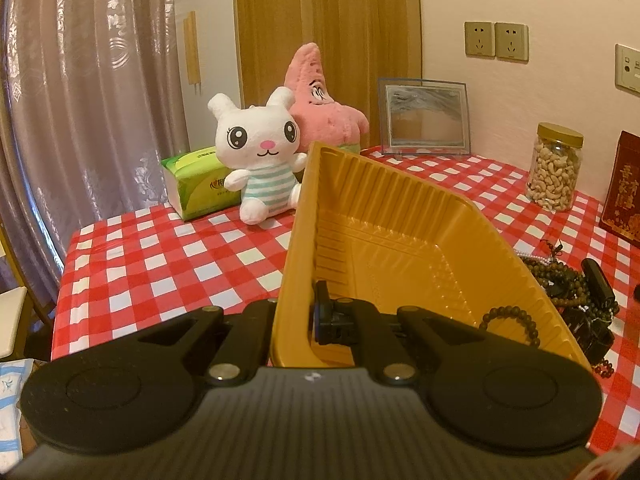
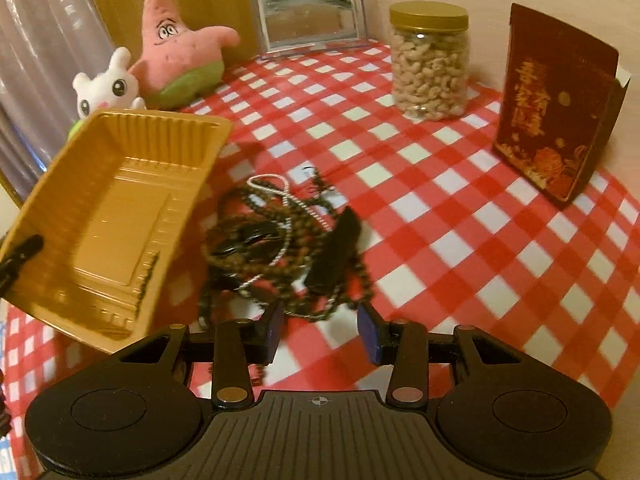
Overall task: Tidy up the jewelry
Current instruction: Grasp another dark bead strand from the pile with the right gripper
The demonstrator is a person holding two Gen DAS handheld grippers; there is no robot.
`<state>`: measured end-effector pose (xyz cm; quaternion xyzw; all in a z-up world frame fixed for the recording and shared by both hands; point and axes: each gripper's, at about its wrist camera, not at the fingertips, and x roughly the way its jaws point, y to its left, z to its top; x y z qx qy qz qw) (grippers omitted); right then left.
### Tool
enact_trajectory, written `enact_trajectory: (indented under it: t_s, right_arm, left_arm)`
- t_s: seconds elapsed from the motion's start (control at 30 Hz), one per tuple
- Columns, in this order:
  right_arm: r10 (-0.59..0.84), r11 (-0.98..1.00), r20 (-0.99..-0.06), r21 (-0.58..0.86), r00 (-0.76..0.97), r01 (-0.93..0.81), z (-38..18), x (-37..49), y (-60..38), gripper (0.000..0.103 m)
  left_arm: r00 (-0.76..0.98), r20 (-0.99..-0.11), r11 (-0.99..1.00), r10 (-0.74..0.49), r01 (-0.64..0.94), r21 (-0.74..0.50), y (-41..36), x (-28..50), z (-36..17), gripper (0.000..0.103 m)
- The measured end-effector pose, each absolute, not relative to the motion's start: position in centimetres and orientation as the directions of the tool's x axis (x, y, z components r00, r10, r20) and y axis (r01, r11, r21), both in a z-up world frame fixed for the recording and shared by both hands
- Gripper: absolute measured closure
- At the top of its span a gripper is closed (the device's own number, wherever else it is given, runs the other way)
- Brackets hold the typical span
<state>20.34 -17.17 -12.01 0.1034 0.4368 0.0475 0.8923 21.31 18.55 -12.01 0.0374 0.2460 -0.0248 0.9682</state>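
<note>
Gold plastic, ribbed along its walls, makes up the tray (image 1: 400,216) that the left gripper (image 1: 308,320) has pinched by one wall, jaws closed tight on the rim so that the tray hangs tilted above the red-and-white checked tablecloth (image 1: 160,264); a brown bead bracelet (image 1: 512,322) lies inside it at the low corner, at about four o'clock from the tray's middle in the left wrist view. The rest of the jewelry is a tangled pile (image 2: 288,240) of dark bead strands, a silver chain (image 2: 280,192) and a black oblong piece (image 2: 336,252), lying on the cloth just at three o'clock of the tray in the right wrist view, near the middle of that picture. The right gripper (image 2: 320,332) hovers at six o'clock of the pile with its jaws partly apart; its blue-padded fingers (image 2: 370,334) stand either side of the near edge of the strands and grip nothing. At twelve o'clock stands a picture frame (image 2: 308,12); a jar of cashews (image 2: 430,64) at one o'clock; a dark red box (image 2: 552,108) at two; a pink starfish plush (image 2: 180,48) and a white rabbit plush (image 2: 106,88) at ten to eleven. A green tissue pack (image 1: 196,184) lies beside the rabbit in the left view.
</note>
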Motion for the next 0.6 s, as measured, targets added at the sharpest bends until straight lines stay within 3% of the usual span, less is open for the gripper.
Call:
enact_trajectory:
  t_s: [0.13,0.27,0.37,0.5,0.6]
  right_arm:
    - [0.184,0.972,-0.722,0.235,0.667,-0.013,-10.4,20.4,-17.9,0.061]
    - [0.154,0.983,-0.74,0.181,0.655,-0.027,-10.6,21.7,-17.8,0.061]
    - [0.172,0.976,-0.752,0.22,0.636,-0.003,-11.6,22.0,-18.3,0.061]
    - [0.191,0.97,-0.768,0.242,0.611,0.0,-12.9,22.5,-18.3,0.073]
    - [0.204,0.964,-0.769,0.265,0.605,0.012,-13.5,23.2,-18.2,0.075]
  left_arm:
    - [0.877,-0.48,0.996,-0.028,0.065,0.06,18.6,21.4,-12.1,0.1]
    - [0.876,-0.482,0.996,-0.026,0.064,0.063,18.6,21.5,-12.2,0.1]
    - [0.875,-0.484,0.995,-0.026,0.067,0.068,18.7,21.6,-12.3,0.1]
    - [0.872,-0.489,0.995,-0.023,0.068,0.074,18.7,21.8,-12.4,0.1]
    - [0.87,-0.492,0.995,-0.021,0.066,0.074,18.7,22.0,-12.4,0.1]
